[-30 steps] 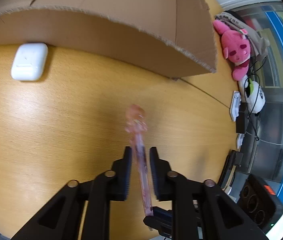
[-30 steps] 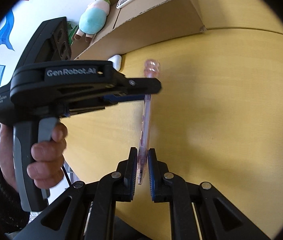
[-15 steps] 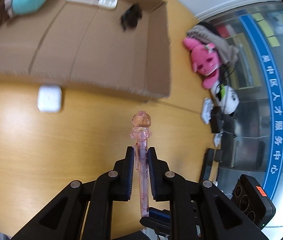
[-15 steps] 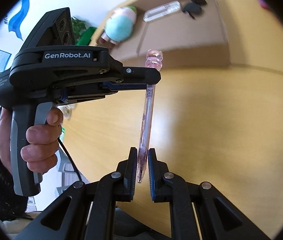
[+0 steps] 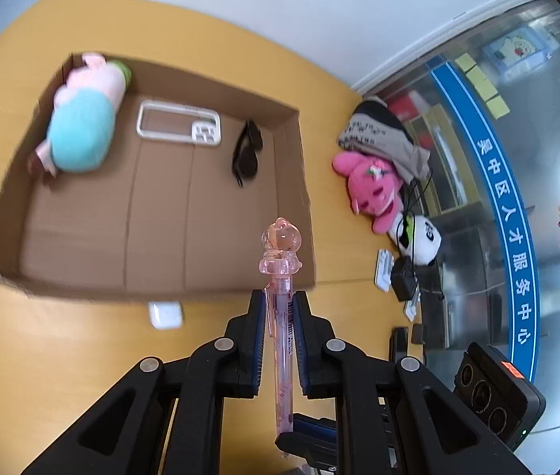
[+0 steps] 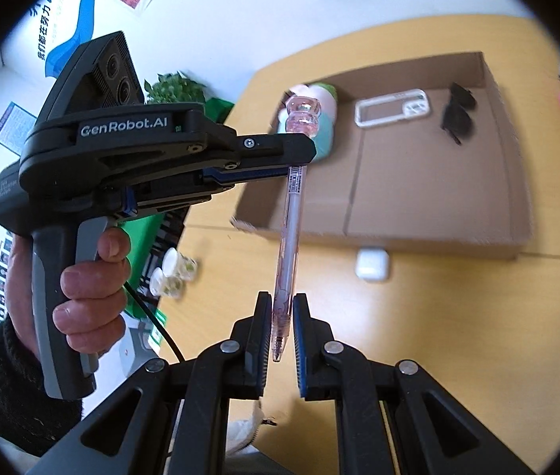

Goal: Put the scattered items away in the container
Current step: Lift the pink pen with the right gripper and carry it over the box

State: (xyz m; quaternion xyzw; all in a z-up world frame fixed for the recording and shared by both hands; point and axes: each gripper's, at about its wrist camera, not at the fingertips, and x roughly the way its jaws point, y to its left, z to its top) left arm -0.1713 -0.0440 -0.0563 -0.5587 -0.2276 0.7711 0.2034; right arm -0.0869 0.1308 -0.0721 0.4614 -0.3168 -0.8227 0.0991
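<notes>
Pen (image 5: 280,318) sitting upright between both grippers, raised above table (image 5: 62,356), near side of cardboard box (image 5: 161,213). Left gripper (image 5: 279,318) reaching in level from left, pads pinching upper barrel just under pink charm top; person's hand (image 6: 82,277) wrapping its handle, finger on trigger. Right gripper (image 6: 282,330) pointing forward under it, jaws narrow, bracketing pen tip; contact unclear. Box holding plush doll (image 5: 82,126), phone case (image 5: 179,122), sunglasses (image 5: 246,152). Earbud case (image 5: 166,314) lying on table just near of box wall.
</notes>
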